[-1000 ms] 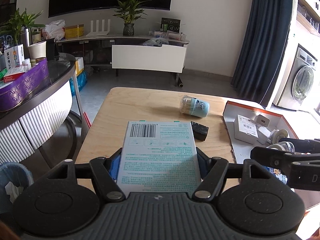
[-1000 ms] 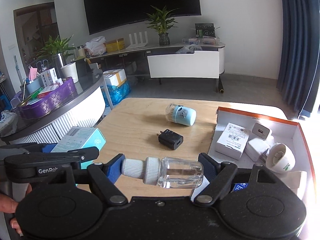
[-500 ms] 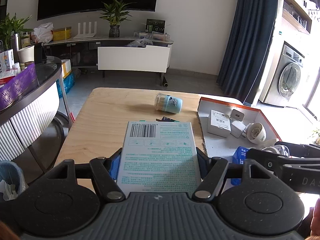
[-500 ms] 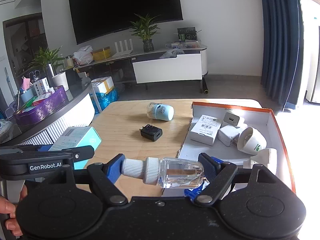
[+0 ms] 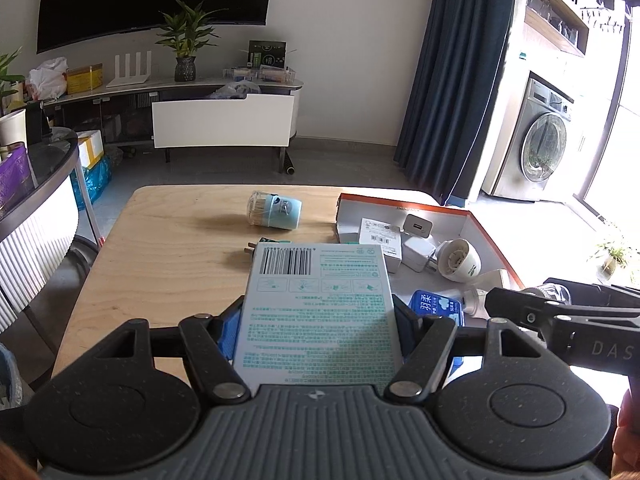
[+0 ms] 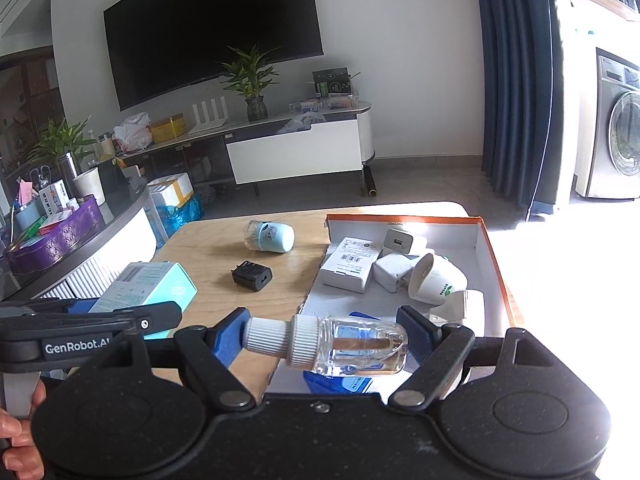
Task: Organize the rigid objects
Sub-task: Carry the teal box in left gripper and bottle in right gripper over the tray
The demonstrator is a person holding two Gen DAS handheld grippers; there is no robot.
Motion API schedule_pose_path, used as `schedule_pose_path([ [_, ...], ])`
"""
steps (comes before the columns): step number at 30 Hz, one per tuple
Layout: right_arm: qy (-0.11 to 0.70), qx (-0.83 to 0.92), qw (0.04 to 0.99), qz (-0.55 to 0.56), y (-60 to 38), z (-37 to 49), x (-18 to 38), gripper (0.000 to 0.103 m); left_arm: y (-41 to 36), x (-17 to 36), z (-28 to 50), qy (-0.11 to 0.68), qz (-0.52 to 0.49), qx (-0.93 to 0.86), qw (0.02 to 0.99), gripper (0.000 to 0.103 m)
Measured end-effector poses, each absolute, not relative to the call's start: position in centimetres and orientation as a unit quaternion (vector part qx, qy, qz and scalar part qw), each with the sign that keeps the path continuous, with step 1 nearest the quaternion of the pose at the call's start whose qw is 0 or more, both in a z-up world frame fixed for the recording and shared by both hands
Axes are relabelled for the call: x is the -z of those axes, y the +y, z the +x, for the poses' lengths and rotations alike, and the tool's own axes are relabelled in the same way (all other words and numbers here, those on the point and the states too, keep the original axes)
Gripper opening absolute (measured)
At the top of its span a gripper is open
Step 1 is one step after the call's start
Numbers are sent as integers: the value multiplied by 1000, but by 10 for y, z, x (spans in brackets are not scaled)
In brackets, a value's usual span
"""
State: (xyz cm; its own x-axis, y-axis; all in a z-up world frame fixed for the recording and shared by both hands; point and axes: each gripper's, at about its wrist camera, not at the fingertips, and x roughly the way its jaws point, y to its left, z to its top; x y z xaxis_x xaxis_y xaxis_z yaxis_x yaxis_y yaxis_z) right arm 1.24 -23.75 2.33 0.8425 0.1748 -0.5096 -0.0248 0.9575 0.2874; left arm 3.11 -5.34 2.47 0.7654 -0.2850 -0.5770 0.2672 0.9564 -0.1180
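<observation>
Bottle [image 6: 344, 344] lies crosswise, clenched in right claw [image 6: 326, 340]; left claw [image 5: 318, 328] grips teal box [image 5: 320, 316].

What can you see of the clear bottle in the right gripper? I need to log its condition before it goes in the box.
The clear bottle is small, of glass or clear plastic, with a white ribbed cap and collar at its left end. It lies sideways, clamped end to end by the right gripper: one blue pad on the cap, the other on the base. It looks mostly empty, with a rod or wick inside. It hangs above the near edge of the orange-rimmed box, touching nothing else.
</observation>
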Motion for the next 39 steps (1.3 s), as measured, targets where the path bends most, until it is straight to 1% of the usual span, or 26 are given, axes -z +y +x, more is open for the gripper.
schedule_pose_path([
  [15, 258, -3, 954, 151, -274, 3, -30, 95, -90, -31, 34, 295, 9, 197, 935, 71],
  [39, 240, 21, 957, 161, -300, 26, -34, 95, -124, -33, 57, 291, 22, 220, 931, 71],
])
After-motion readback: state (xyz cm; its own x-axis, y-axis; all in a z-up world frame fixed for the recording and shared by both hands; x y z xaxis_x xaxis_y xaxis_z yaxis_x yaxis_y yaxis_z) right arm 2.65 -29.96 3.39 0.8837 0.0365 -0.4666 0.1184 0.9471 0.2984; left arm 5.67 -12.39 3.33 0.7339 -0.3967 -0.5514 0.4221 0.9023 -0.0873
